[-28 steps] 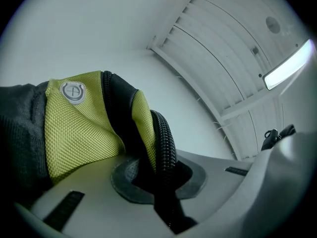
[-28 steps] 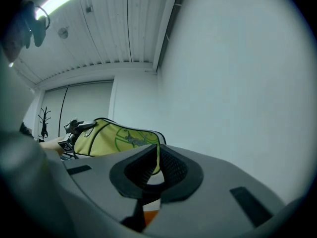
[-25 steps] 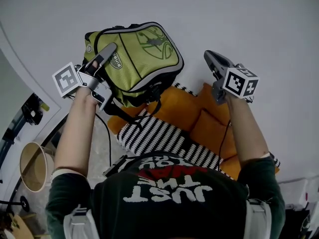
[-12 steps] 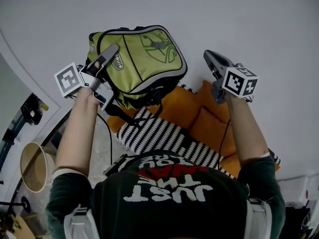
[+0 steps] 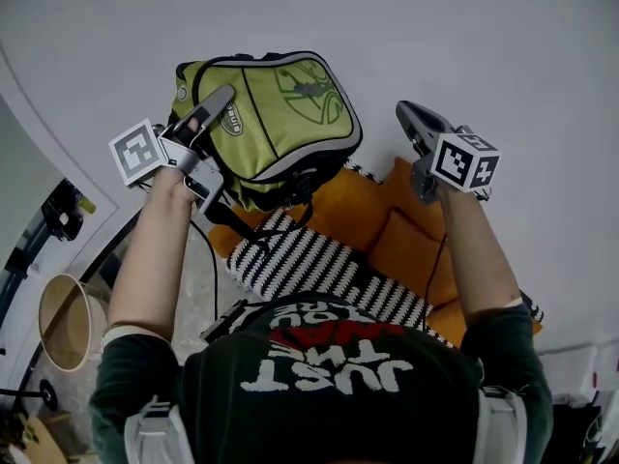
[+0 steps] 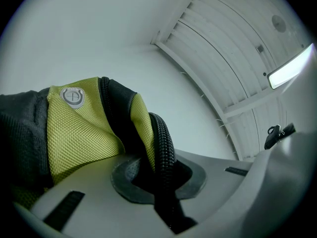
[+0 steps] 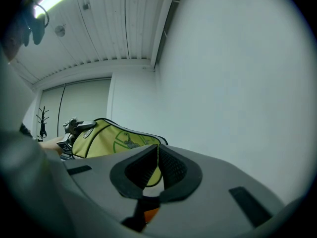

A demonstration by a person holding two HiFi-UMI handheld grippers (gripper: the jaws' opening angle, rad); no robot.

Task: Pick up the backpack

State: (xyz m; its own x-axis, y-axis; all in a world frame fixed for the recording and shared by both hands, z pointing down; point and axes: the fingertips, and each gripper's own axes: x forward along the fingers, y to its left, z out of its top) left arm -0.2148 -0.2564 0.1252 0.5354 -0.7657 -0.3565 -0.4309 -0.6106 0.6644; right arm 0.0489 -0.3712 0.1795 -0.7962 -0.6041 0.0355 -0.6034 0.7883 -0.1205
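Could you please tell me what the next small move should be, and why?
Probably bring the right gripper across to steady the backpack: it hangs above the orange cushions by its black handle alone, clamped in the left gripper, while the right is empty.

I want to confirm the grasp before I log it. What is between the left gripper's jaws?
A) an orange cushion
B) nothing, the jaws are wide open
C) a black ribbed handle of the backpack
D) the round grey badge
C: in the left gripper view, the left gripper is closed on the black ribbed handle of the green backpack.
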